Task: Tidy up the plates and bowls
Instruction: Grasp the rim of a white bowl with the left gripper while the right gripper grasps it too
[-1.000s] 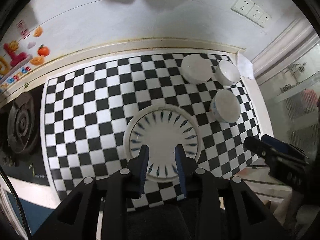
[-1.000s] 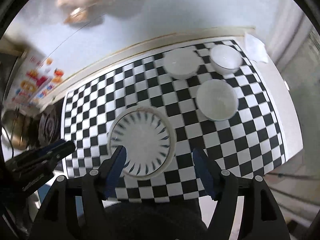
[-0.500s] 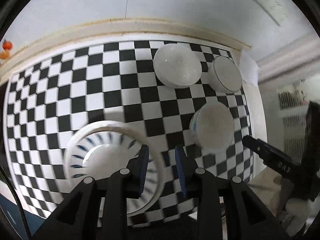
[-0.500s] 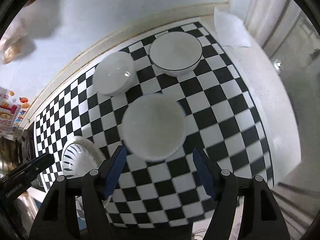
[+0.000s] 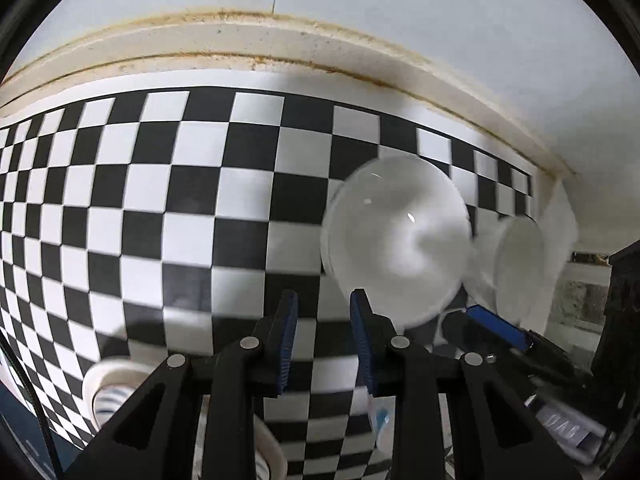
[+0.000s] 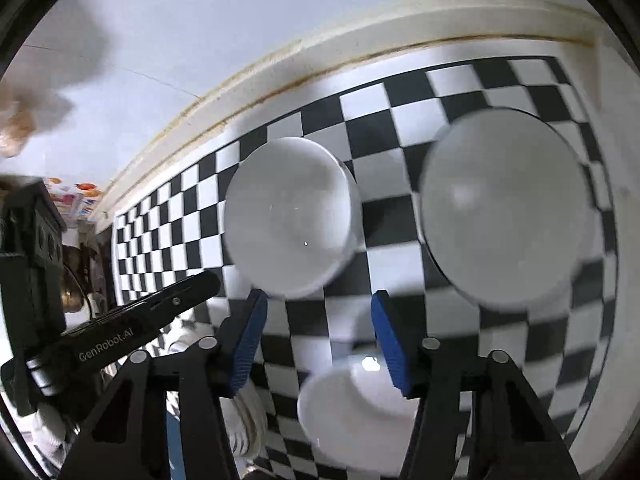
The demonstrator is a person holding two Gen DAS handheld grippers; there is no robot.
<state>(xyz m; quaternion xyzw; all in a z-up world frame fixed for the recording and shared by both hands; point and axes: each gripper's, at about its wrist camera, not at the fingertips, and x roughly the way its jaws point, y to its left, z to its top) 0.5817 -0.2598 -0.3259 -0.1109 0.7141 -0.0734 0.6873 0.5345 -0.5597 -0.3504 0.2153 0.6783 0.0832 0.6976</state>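
Observation:
Three white bowls stand on the black-and-white checkered mat [image 5: 160,208]. In the right wrist view a plain bowl [image 6: 290,216] is ahead left, a dark-rimmed bowl [image 6: 504,216] ahead right, and a third bowl [image 6: 352,412] lies low under the fingers. My right gripper [image 6: 318,340] is open and empty just short of the plain bowl. In the left wrist view the plain bowl [image 5: 396,240] is right of centre and the dark-rimmed bowl [image 5: 518,268] is further right. My left gripper [image 5: 323,340] is partly open and empty, close to the plain bowl. The blue-striped plate [image 5: 108,396] lies at the lower left.
The cream wall ledge [image 5: 280,52] runs along the back of the mat. A white cloth [image 5: 560,216] lies at the far right end. The stove area [image 6: 76,280] is at the left. Each gripper shows in the other's view, the right one [image 5: 504,340] and the left one [image 6: 132,320].
Both grippers have moved forward and down towards the bowls at the back right. The striped plate has slid out to the lower left of the views. Both grippers stay empty.

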